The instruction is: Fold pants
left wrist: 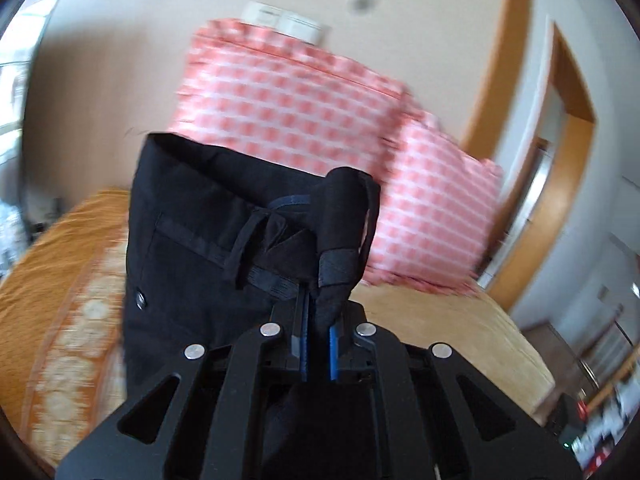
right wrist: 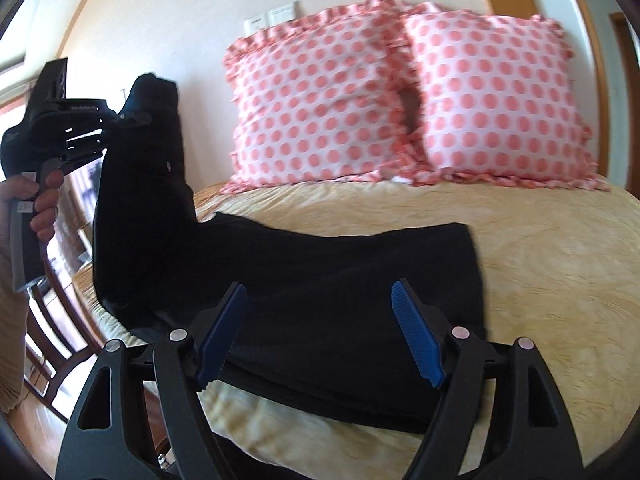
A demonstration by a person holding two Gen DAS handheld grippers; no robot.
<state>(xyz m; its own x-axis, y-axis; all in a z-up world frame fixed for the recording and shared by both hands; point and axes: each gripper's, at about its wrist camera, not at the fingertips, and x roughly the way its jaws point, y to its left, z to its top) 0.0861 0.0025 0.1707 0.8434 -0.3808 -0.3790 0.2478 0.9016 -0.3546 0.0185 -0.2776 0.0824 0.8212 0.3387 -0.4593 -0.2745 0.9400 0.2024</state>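
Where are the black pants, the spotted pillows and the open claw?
black pants [right wrist: 340, 280]: right wrist view, flat part on the bed.
spotted pillows [right wrist: 320, 100]: right wrist view, left pillow's face.
right claw [right wrist: 320, 312]: right wrist view, between its blue tips.

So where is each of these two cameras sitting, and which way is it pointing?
Left wrist view: it rides on the left gripper, looking along jaws shut on the pants waistband, held up, toward the pillows and wall.

Right wrist view: it rides on the right gripper, looking over open jaws at the pant legs lying on the bed. At left it shows the person's hand holding the other gripper.

Shared: both see the black pants, the pink pillows and the yellow bed.
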